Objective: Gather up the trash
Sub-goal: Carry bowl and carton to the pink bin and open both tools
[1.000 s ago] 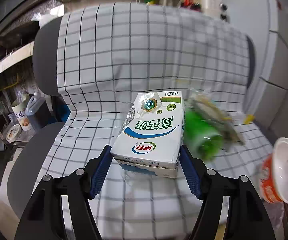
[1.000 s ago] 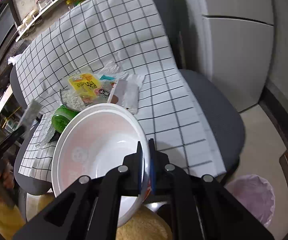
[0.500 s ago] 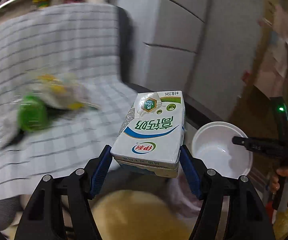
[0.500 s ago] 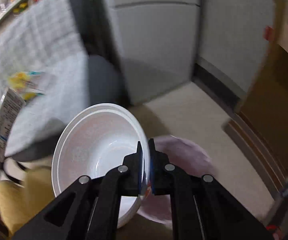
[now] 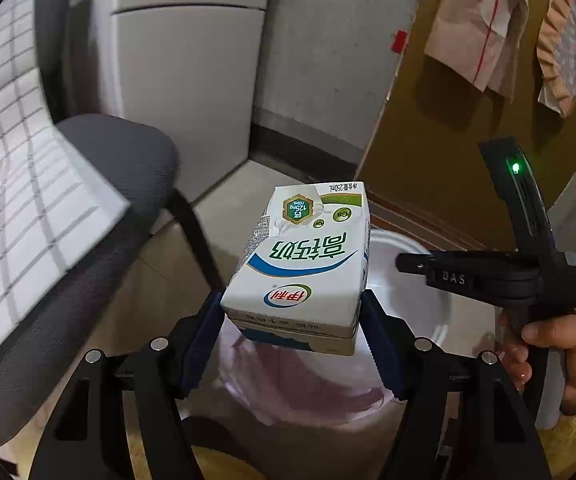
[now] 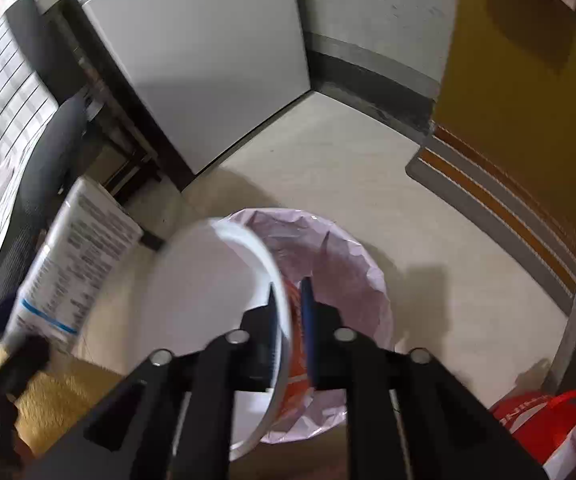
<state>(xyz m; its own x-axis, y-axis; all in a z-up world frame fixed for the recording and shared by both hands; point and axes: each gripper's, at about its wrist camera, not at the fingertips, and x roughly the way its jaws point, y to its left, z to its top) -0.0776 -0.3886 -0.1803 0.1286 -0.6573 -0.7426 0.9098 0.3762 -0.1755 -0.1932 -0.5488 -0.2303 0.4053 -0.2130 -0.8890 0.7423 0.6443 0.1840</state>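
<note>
My left gripper [image 5: 294, 326] holds the white and green milk carton [image 5: 300, 264] above the round bin lined with a pink plastic bag [image 6: 344, 264]. To its right, the wall of the white paper bowl [image 6: 208, 304] is between the opening jaws of my right gripper [image 6: 290, 316], also over the bin. The grey padded chair [image 5: 100, 184] with a checked cloth [image 5: 20, 200] on it stands left of the bin. The white cabinet [image 6: 208, 72] is behind.

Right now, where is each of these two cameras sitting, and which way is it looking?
Left wrist: on the left gripper, looking down its jaws at the white milk carton they clamp; a hand shows.
Right wrist: on the right gripper, looking down at the white foam bowl; its jaws are opening around the rim.
Both show carton, bowl and pink-lined trash bin.
</note>
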